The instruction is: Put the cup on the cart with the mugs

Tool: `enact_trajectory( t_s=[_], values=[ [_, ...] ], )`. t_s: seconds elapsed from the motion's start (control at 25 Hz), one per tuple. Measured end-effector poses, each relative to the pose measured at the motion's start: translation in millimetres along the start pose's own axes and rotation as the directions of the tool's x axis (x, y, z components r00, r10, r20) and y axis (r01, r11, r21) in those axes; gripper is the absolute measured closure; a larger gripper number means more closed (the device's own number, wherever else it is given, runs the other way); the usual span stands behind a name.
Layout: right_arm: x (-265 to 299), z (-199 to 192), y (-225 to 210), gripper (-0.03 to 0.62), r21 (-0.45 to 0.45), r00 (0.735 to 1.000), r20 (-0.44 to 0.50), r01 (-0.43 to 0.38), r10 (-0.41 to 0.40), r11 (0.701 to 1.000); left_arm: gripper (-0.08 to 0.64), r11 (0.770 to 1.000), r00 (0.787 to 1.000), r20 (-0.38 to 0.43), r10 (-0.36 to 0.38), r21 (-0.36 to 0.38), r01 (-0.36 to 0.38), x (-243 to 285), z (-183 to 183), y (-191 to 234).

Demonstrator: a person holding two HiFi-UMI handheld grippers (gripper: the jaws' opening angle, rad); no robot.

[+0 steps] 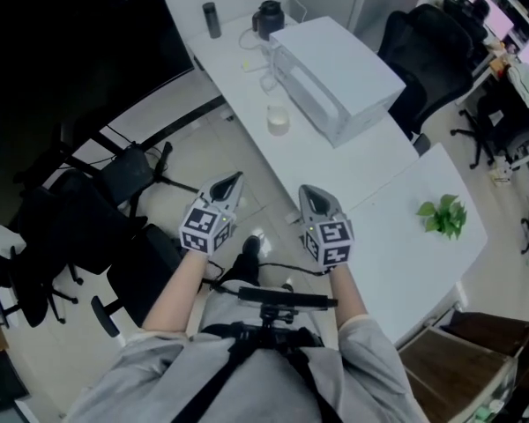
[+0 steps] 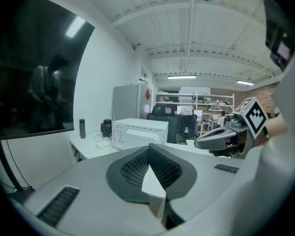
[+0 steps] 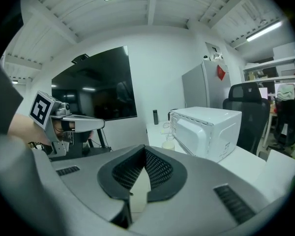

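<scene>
A small pale cup [image 1: 278,119] stands on the long white table [image 1: 247,77], just left of the white microwave [image 1: 335,77]. The right gripper view shows the same cup [image 3: 168,142] ahead, beside the microwave [image 3: 206,132]. I hold both grippers side by side in front of my body, over the floor and short of the table. The left gripper [image 1: 234,181] is shut with nothing in it, its jaws meeting at the tip [image 2: 149,149]. The right gripper [image 1: 310,192] is also shut and empty [image 3: 145,149]. Each gripper is well apart from the cup.
A slim dark flask [image 1: 212,19] and a dark jug [image 1: 269,18] stand at the table's far end with white cables. A green plant [image 1: 443,216] sits on the near table part. Black office chairs [image 1: 115,192] stand left, others [image 1: 423,51] behind the table.
</scene>
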State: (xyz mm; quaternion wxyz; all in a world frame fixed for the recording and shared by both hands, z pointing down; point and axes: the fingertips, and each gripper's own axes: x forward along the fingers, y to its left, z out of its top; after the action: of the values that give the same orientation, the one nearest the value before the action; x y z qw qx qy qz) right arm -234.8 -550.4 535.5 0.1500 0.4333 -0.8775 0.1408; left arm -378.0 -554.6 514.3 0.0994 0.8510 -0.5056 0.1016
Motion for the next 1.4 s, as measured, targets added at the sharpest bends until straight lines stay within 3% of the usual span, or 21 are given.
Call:
enact_trajectory(
  t_s=[0.24,0.48,0.6,0.76,0.96,1.2,1.32,1.4],
  values=[
    [76.9,15.5,-21.6,0.584,0.015,0.998,-0.025,0.060,-0.060,0.998,0.558,0.997,0.996,-0.033,-0.077,0.028,0.078,66.8,10.5,61.2],
    [126.5,17.7,-43.4,0.584,0.028,0.992,-0.056,0.117,-0.116,0.993,0.555,0.975,0.975,-0.127,-0.184,0.101,0.197,127.9,6.0,83.3],
    [148.3,11.5,-52.6,0.584,0.025,0.989,-0.092,0.122,-0.119,0.992,0.468,0.951,0.948,-0.209,-0.239,0.146,0.272,160.9,-7.3,85.3],
    [177.6,1.8,-67.7,0.584,0.036,0.982,-0.133,0.137,-0.131,0.990,0.338,0.890,0.878,-0.360,-0.315,0.209,0.405,201.1,-34.2,80.9],
    [208.8,-12.4,-99.1,0.584,0.048,0.970,-0.161,0.190,-0.180,0.981,0.234,0.784,0.788,-0.517,-0.334,0.311,0.537,252.4,-64.5,81.0],
    [235.7,-22.8,-137.5,0.584,0.022,0.954,-0.172,0.253,-0.246,0.967,0.136,0.692,0.689,-0.649,-0.322,0.335,0.639,306.6,-95.8,83.8],
    [244.6,-29.7,-155.2,0.584,0.056,0.945,-0.181,0.287,-0.273,0.956,0.116,0.632,0.624,-0.711,-0.325,0.328,0.702,320.0,-111.8,80.2],
    [251.1,-35.8,-163.2,0.584,0.063,0.940,-0.198,0.296,-0.279,0.953,0.114,0.607,0.584,-0.745,-0.322,0.310,0.731,326.3,-121.7,80.2]
  ],
)
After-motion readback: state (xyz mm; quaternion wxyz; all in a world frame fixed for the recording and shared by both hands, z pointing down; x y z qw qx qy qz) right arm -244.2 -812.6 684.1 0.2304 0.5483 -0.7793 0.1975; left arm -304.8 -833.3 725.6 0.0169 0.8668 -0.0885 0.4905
